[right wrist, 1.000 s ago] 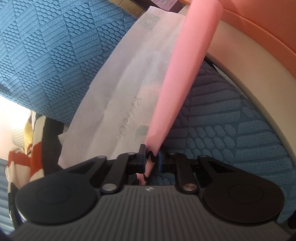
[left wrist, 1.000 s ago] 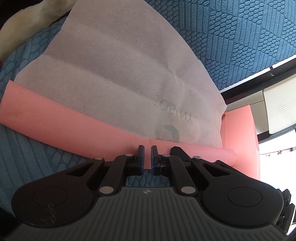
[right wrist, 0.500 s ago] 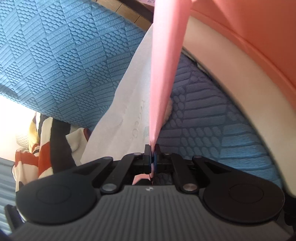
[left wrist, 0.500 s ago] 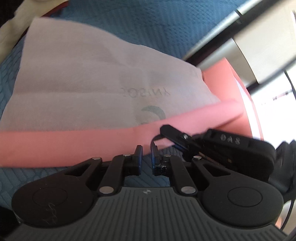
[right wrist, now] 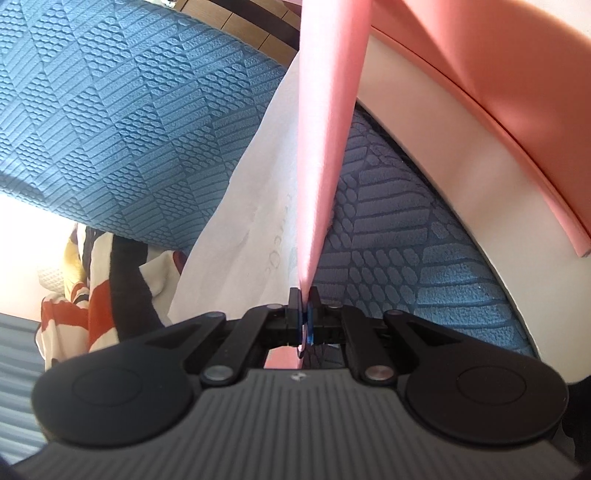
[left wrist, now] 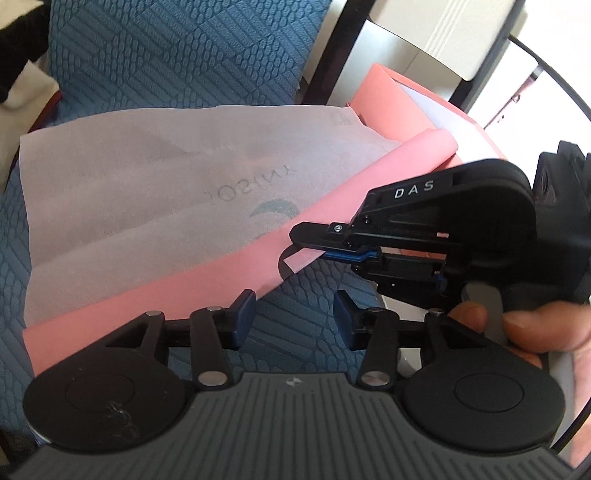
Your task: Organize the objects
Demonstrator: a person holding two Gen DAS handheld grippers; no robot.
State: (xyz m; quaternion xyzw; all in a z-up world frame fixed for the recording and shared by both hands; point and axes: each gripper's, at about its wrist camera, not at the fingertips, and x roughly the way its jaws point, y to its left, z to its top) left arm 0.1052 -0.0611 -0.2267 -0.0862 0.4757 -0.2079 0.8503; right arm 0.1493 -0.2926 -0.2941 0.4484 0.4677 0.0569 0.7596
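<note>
A pink bag (left wrist: 207, 273) with a white non-woven sheet (left wrist: 155, 184) printed with mirrored letters hangs over the blue patterned sofa (left wrist: 173, 55). My left gripper (left wrist: 293, 317) is open and empty just below the bag's pink edge. My right gripper (left wrist: 314, 245) comes in from the right, held in a hand, and is shut on the bag's pink corner. In the right wrist view the right gripper (right wrist: 305, 314) pinches the pink edge (right wrist: 325, 147), which stretches taut upward, with the white sheet (right wrist: 255, 229) beside it.
A pink box lid (left wrist: 402, 96) and white furniture (left wrist: 443, 33) stand behind the sofa at the right. A red, black and white patterned cloth (right wrist: 96, 280) lies at the left in the right wrist view. A pink and cream rim (right wrist: 480, 122) curves at the right.
My left gripper has opened and let go of the pink edge. My right gripper has shut on the pink corner and lifted it, so the bag now hangs taut from it.
</note>
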